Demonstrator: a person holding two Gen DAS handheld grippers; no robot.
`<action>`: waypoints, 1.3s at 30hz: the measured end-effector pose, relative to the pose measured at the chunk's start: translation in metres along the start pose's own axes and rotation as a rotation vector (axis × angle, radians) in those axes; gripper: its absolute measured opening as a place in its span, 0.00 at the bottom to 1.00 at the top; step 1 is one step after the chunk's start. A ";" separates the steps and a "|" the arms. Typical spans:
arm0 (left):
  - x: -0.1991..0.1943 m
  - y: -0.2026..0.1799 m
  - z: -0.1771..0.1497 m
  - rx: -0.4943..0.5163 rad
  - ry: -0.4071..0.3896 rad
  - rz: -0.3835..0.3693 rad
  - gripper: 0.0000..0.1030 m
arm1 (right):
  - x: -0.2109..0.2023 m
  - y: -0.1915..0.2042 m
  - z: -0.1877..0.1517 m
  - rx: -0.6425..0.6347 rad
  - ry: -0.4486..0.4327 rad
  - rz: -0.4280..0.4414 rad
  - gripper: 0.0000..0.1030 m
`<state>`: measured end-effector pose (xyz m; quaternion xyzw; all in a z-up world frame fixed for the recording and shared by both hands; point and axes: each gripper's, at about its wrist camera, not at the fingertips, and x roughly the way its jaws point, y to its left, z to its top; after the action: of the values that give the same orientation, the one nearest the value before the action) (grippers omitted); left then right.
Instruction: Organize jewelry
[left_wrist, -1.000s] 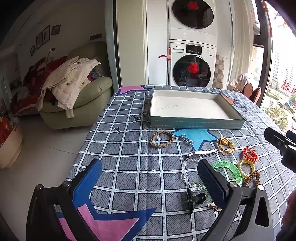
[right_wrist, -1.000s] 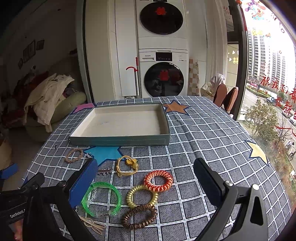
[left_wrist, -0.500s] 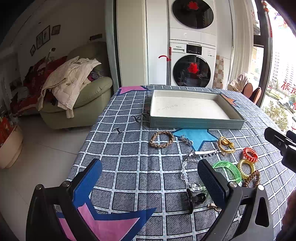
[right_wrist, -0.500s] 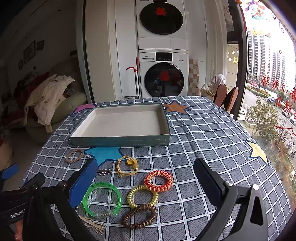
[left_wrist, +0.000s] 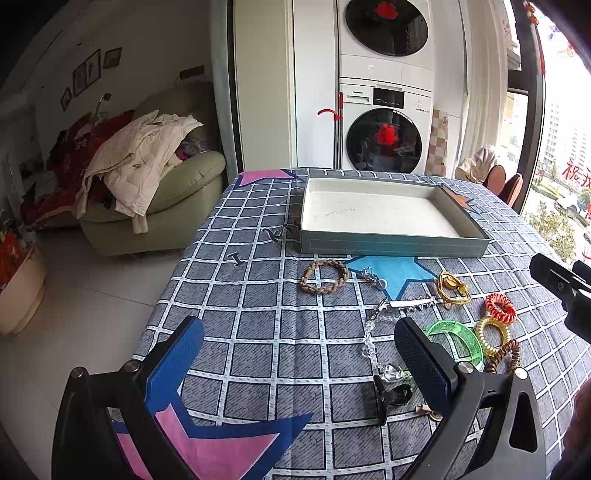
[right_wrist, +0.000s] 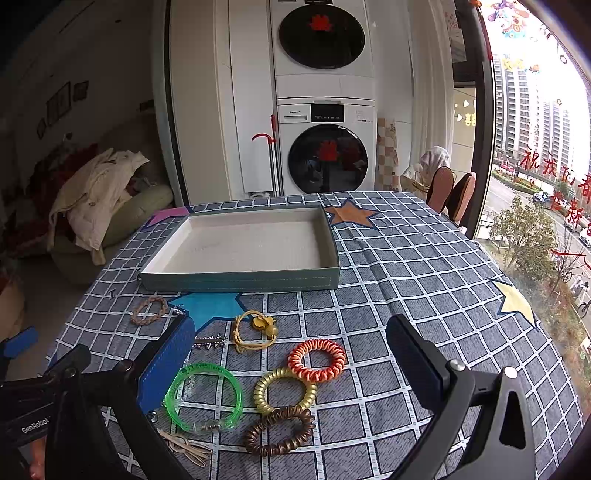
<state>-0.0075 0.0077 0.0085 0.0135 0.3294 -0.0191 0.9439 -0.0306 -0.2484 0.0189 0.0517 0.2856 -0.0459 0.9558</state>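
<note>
An empty green tray (left_wrist: 391, 245) (right_wrist: 240, 282) sits at the back of the checked tablecloth. Jewelry lies in front of it: a braided brown bracelet (left_wrist: 324, 281) (right_wrist: 149, 310), a crystal chain (left_wrist: 373, 332), a yellow cord charm (left_wrist: 452, 288) (right_wrist: 255, 332), a green bangle (left_wrist: 458, 341) (right_wrist: 203, 397), orange (right_wrist: 317, 360), gold (right_wrist: 284, 389) and brown (right_wrist: 280, 430) coil ties. My left gripper (left_wrist: 295, 354) is open and empty above the near cloth. My right gripper (right_wrist: 291, 356) is open and empty, hovering over the coil ties.
A black clip (left_wrist: 391, 397) and a tan hair pin (right_wrist: 188, 446) lie near the front edge. A sofa with clothes (left_wrist: 147, 184) stands left of the table, stacked washing machines (right_wrist: 321, 110) behind it, chairs (right_wrist: 450, 192) and a window to the right.
</note>
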 end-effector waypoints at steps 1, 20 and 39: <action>0.000 0.000 0.000 0.000 0.000 -0.001 1.00 | 0.000 0.000 0.000 0.000 0.000 0.000 1.00; 0.003 0.000 0.000 0.000 0.006 0.001 1.00 | 0.001 0.000 0.000 0.003 0.003 0.005 1.00; 0.014 -0.001 0.000 -0.010 0.053 -0.001 1.00 | 0.004 -0.005 -0.003 0.015 0.017 0.006 1.00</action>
<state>0.0035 0.0063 -0.0006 0.0091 0.3543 -0.0174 0.9349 -0.0293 -0.2532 0.0143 0.0600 0.2931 -0.0449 0.9531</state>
